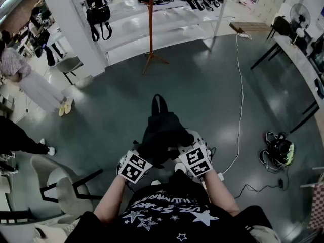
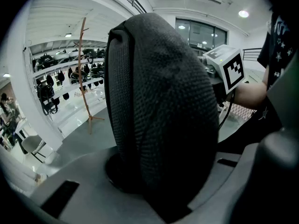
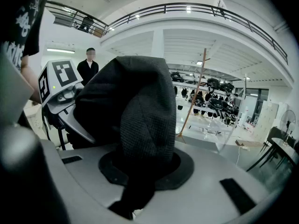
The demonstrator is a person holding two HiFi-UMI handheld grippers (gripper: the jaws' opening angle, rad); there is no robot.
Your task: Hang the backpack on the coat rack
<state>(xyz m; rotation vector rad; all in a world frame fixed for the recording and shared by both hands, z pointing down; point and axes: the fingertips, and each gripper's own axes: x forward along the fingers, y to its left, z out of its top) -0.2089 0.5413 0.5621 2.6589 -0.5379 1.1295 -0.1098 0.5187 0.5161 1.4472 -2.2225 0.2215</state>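
The backpack (image 1: 161,130) is held clamped in both left gripper (image 1: 142,158) and right gripper (image 1: 185,153). Carriage to the coat rack (image 1: 151,29), well apart, is judged outstanding.

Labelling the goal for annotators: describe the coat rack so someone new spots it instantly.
Across the dark floor runs a white shelving unit loaded with black bags. In front of it stands the coat rack: a slim reddish-brown pole on splayed feet, the only wooden upright amid white shelves and black bags.
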